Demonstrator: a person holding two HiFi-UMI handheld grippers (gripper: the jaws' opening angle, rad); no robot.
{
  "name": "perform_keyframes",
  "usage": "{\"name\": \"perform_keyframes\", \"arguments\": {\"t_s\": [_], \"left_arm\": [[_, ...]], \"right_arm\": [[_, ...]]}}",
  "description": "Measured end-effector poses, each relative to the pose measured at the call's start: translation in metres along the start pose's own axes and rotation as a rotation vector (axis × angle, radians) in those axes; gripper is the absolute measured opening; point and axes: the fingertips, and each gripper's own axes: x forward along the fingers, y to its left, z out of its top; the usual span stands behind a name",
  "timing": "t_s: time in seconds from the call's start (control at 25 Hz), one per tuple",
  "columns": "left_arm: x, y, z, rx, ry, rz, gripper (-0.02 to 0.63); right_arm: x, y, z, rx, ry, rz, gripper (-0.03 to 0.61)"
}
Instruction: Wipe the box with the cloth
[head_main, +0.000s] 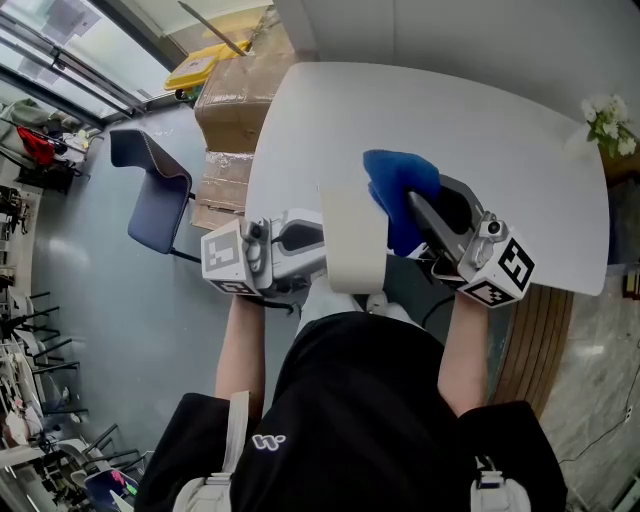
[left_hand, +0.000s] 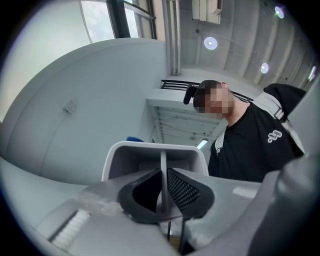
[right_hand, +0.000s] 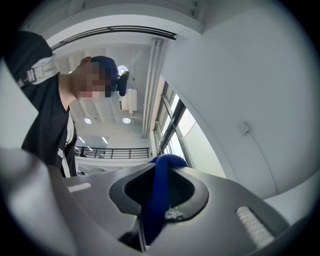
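In the head view I hold a pale cream box (head_main: 352, 240) above the near edge of the white table (head_main: 480, 120). My left gripper (head_main: 322, 240) comes in from the left and is shut on one thin wall of it. The left gripper view shows that wall pinched between the jaws of my left gripper (left_hand: 162, 187), with the open box (left_hand: 150, 155) rising beyond. My right gripper (head_main: 415, 205) is shut on a blue cloth (head_main: 398, 190), which bunches against the box's right side. In the right gripper view the cloth (right_hand: 157, 195) fills the gap in the right gripper (right_hand: 155, 200).
Cardboard boxes (head_main: 235, 100) are stacked on the floor left of the table, with a yellow item (head_main: 195, 68) behind them. A dark blue chair (head_main: 155, 195) stands further left. White flowers (head_main: 608, 122) sit at the table's far right corner.
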Motion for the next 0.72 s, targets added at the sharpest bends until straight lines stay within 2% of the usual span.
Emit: {"name": "perform_keyframes", "arguments": {"t_s": [0.2, 0.44, 0.56, 0.72], "left_arm": [[0.002, -0.003, 0.009, 0.026, -0.024, 0.0, 0.041], [-0.003, 0.005, 0.043, 0.057, -0.135, 0.052, 0.041], [-0.009, 0.019, 0.049, 0.065, -0.145, 0.132, 0.041], [-0.019, 0.043, 0.046, 0.058, -0.129, 0.263, 0.041]], "right_arm": [[-0.003, -0.013, -0.013, -0.018, 0.049, -0.075, 0.055], [-0.006, -0.013, -0.039, -0.017, 0.137, -0.09, 0.055], [-0.005, -0.004, -0.049, -0.007, 0.174, -0.049, 0.055], [0.0, 0.022, -0.06, -0.01, 0.227, 0.072, 0.055]]}}
